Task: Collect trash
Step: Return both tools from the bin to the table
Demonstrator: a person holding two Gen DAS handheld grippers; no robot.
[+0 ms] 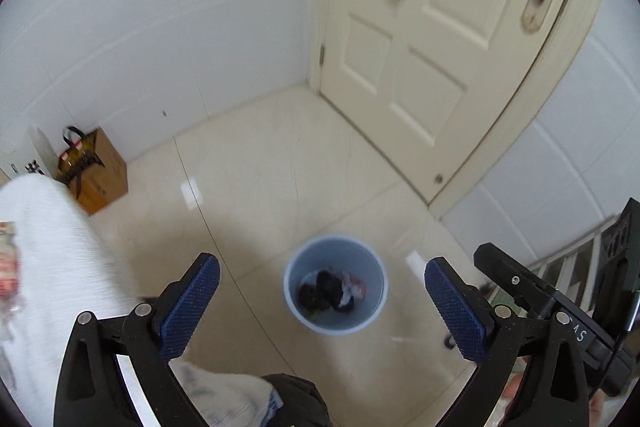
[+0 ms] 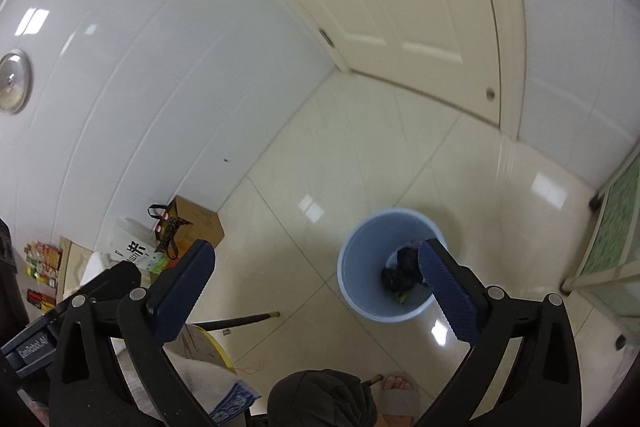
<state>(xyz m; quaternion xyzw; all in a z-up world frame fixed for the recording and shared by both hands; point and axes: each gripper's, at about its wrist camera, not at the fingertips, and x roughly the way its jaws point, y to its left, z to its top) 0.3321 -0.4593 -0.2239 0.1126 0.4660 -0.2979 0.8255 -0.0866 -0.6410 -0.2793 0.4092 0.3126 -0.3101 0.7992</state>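
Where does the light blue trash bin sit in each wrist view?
Left wrist: the trash bin stands on the floor at lower centre, between the open tongs' pads.
Right wrist: the trash bin is right of centre, partly behind one pad.
Shared landmark: the brown cardboard box by the wall.

The left tongs [image 1: 322, 301] were seen spread wide with nothing between the blue textured pads [image 1: 192, 307]. Below them, a round pale-blue plastic bin [image 1: 335, 259] stood on the glossy cream-tiled floor [image 1: 256, 163], with dark crumpled rubbish [image 1: 326, 293] inside.
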